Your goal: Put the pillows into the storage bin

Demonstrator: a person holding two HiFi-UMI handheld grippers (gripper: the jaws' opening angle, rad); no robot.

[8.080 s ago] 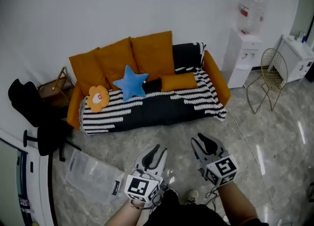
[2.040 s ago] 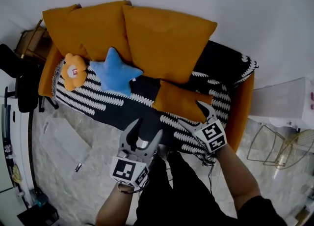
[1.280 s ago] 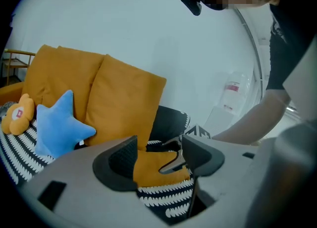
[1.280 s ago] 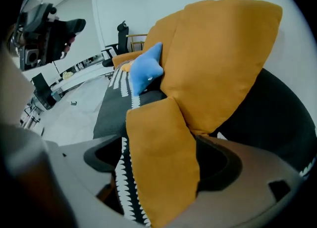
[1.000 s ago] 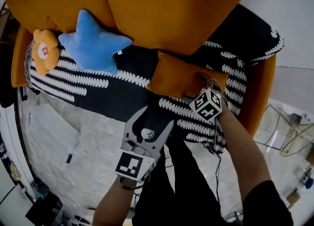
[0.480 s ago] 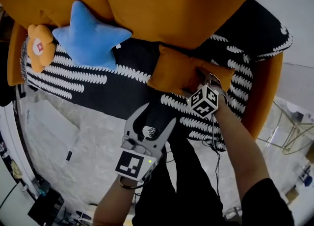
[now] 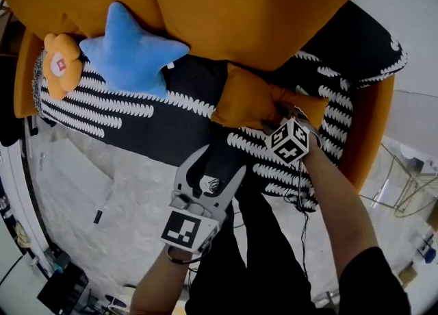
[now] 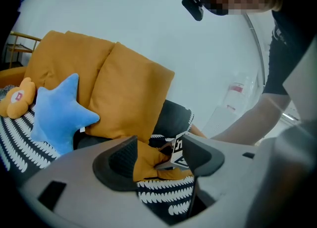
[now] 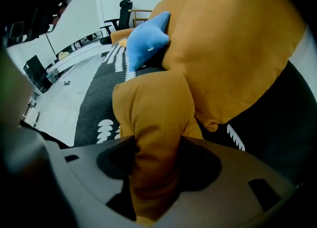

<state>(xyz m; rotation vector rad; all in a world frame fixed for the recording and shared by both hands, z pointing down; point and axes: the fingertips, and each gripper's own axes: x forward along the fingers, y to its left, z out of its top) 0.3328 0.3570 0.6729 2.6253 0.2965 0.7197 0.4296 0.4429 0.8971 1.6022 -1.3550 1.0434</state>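
A small orange oblong pillow lies on the striped sofa seat. My right gripper points steeply down onto its right half. Its jaws have just been closing, and in the right gripper view the pads pinch a bunched fold of that pillow. My left gripper hangs open over the sofa's front edge with nothing between its jaws. In the left gripper view the orange pillow shows beyond the gap. A blue star pillow and an orange flower pillow lie further left. No storage bin is in view.
Large orange back cushions lean behind the seat, which a black-and-white striped throw covers. The sofa's orange arm is at the right, a gold wire chair beyond it. A flat clear plastic bag lies on the floor at left.
The right gripper's jaws have closed on the small orange pillow, whose fabric now bunches up between them. The left gripper has stayed where it was, open.
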